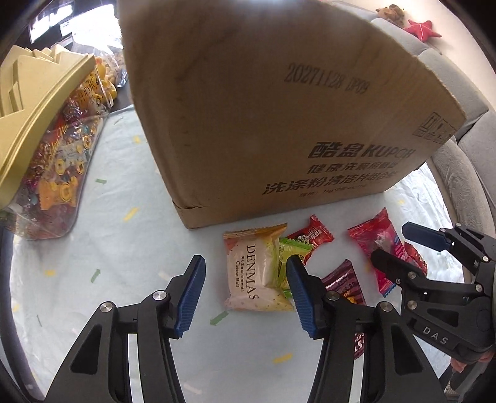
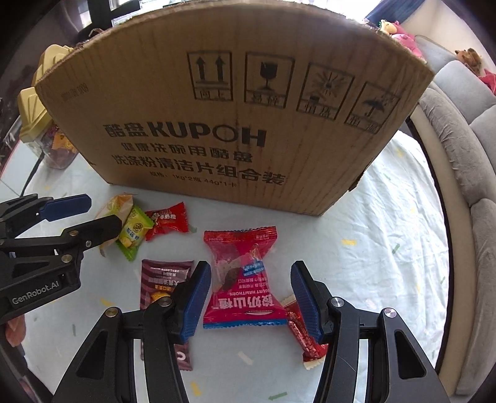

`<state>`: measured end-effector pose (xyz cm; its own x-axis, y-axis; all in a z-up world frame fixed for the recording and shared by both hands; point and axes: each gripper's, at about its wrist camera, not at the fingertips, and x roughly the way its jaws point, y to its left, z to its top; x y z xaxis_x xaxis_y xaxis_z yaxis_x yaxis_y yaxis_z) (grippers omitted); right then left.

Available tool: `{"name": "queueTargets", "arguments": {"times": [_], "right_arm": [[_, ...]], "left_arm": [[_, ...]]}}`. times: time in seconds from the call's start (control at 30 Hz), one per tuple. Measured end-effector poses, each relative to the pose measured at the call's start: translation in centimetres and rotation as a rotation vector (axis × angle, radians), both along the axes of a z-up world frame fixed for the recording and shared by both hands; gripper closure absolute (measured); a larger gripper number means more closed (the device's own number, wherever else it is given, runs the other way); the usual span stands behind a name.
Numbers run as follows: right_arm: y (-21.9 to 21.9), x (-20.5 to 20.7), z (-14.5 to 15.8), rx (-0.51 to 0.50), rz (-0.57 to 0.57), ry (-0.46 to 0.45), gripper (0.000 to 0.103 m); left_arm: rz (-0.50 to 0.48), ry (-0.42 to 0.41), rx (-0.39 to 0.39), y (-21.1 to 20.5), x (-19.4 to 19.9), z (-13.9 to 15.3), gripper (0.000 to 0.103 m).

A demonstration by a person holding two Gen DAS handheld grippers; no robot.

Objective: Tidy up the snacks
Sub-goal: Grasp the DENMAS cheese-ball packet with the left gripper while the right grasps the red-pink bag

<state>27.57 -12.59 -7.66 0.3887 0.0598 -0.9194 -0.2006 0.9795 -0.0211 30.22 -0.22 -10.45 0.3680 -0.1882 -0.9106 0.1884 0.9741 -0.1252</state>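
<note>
Both jaws apart, straddling snack packets

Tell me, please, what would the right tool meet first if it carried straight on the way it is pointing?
Most likely the red hawthorn packet. It lies flat on the cloth, framed between the right tool's open fingers, neither pad touching it. Depth is hard to judge, but nothing shows in between.

Looks like a home living room. Grey upholstered sofa [image 2: 465, 130] curving round the table edge, plush toys [image 2: 400, 34] lined up along its back, including a red starfish [image 1: 421, 29]. Pale tablecloth [image 2: 387, 217] with little confetti shapes, a reused KUPOH dishwasher-detergent carton [image 2: 235, 124], plus a gold-lidded candy jar [image 1: 46, 148] stuffed with wrapped sweets. Very lived-in, nothing lab-like.
</note>
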Motion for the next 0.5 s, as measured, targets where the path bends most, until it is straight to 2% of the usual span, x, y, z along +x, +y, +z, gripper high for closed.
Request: {"name": "queueTargets", "arguments": {"times": [0.1,0.2,0.27,0.37,0.5], "right_arm": [[0.1,0.1,-0.8,-0.003,0.002,0.006,0.049],[0.2,0.7,-1.3,-0.002,0.008,0.007,0.057],[0.4,0.8,-1.5,0.004,0.011,0.014,0.064],[0.5,0.9,-1.7,0.009,0.007,0.013,0.067],[0.6,0.5,-2.2,0.0,0.015,0.0,0.068]], "left_arm": [[0.007,0.017,-0.024,0.3,0.6,-0.3,0.053],[0.011,0.024,-0.043,0.6,0.9,-0.6,0.056],[0.009,0.025,-0.051,0.7,1.1,-0.7,0.062],[0.015,0.023,-0.062,0.6,0.9,-1.0,0.072],[0.005,0.008,-0.064,0.8,0.5,-0.8,0.073]]}}
